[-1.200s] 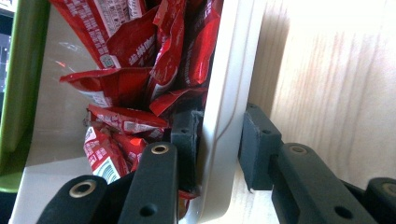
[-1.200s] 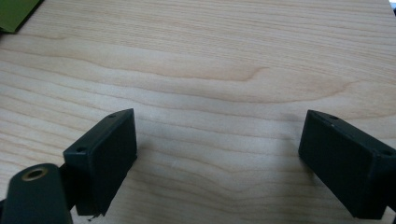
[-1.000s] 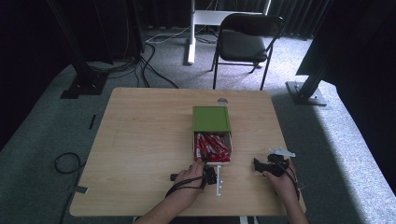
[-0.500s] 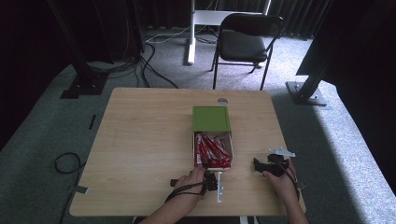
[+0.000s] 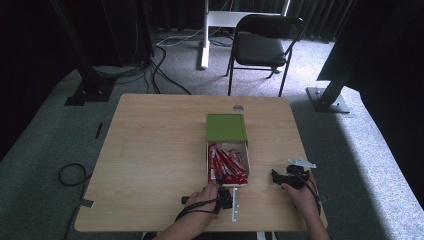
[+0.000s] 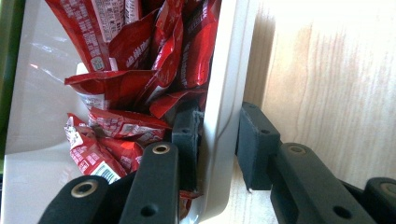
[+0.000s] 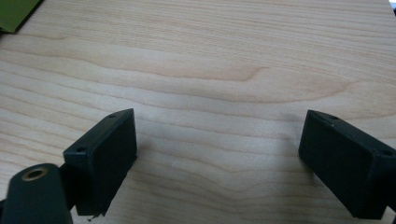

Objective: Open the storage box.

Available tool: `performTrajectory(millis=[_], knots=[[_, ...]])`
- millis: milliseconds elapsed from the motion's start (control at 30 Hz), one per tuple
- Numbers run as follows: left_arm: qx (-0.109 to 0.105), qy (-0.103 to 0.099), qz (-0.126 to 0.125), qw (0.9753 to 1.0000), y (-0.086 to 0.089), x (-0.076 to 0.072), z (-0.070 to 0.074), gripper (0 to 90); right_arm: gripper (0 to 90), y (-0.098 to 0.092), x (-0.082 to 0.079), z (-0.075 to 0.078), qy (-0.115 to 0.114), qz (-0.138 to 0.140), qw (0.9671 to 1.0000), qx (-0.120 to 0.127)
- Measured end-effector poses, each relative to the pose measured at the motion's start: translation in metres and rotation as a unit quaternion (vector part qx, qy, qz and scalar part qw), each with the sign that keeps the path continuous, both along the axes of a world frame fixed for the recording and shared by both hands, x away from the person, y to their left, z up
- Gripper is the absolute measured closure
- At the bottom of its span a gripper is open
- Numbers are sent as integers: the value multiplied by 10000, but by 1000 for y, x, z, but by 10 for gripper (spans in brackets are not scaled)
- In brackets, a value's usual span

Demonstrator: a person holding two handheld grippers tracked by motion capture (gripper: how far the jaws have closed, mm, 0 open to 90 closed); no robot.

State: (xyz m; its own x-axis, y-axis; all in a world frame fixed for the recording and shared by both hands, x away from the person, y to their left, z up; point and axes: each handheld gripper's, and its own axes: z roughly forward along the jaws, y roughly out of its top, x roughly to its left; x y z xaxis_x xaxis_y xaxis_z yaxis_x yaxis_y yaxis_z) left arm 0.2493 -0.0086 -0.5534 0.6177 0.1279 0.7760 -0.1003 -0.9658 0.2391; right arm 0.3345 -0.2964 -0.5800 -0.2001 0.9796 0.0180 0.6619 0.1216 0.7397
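Observation:
A green box (image 5: 226, 127) lies at the table's middle, with a white tray (image 5: 207, 162) slid out of its near side. Several red packets (image 5: 227, 162) fill the tray. My left gripper (image 5: 226, 192) is at the tray's near end. In the left gripper view, the left gripper (image 6: 219, 130) is shut on the tray's white wall (image 6: 229, 70), one jaw inside among the red packets (image 6: 154, 56), the other outside. My right gripper (image 5: 275, 177) rests low over bare wood to the right of the tray. In its own view the right gripper (image 7: 219, 140) is open and holds nothing.
The wooden table (image 5: 150, 150) has a small round hole (image 5: 238, 108) just behind the green box. A black chair (image 5: 265, 45) stands beyond the far edge. Cables (image 5: 70, 175) lie on the floor at left. A corner of the green box (image 7: 16, 11) appears in the right gripper view.
My left gripper has moved toward the near edge, and the white tray has slid further out of the green box with it. The right gripper has stayed in place.

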Motion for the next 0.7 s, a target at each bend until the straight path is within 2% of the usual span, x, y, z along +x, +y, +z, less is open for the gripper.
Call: performTrajectory(millis=[33, 200, 233, 467, 667, 700], knots=[[-69, 7, -8, 10000, 0, 0, 0, 718, 108, 0, 0, 0, 0, 0, 10000, 0], [-60, 76, -16, 10000, 1, -3, 1, 718, 108, 0, 0, 0, -1, 0, 10000, -1], [0, 83, -15, 10000, 1, -4, 2, 718, 108, 0, 0, 0, -2, 2, 10000, -3], [56, 118, -45, 9999, 2, -8, 3, 718, 108, 0, 0, 0, -1, 1, 10000, 1], [26, 155, -55, 9999, 2, -11, 4, 716, 108, 0, 0, 0, -2, 3, 10000, -2], [-32, 185, -40, 9998, 2, -11, 4, 716, 108, 0, 0, 0, -1, 2, 10000, -2]])
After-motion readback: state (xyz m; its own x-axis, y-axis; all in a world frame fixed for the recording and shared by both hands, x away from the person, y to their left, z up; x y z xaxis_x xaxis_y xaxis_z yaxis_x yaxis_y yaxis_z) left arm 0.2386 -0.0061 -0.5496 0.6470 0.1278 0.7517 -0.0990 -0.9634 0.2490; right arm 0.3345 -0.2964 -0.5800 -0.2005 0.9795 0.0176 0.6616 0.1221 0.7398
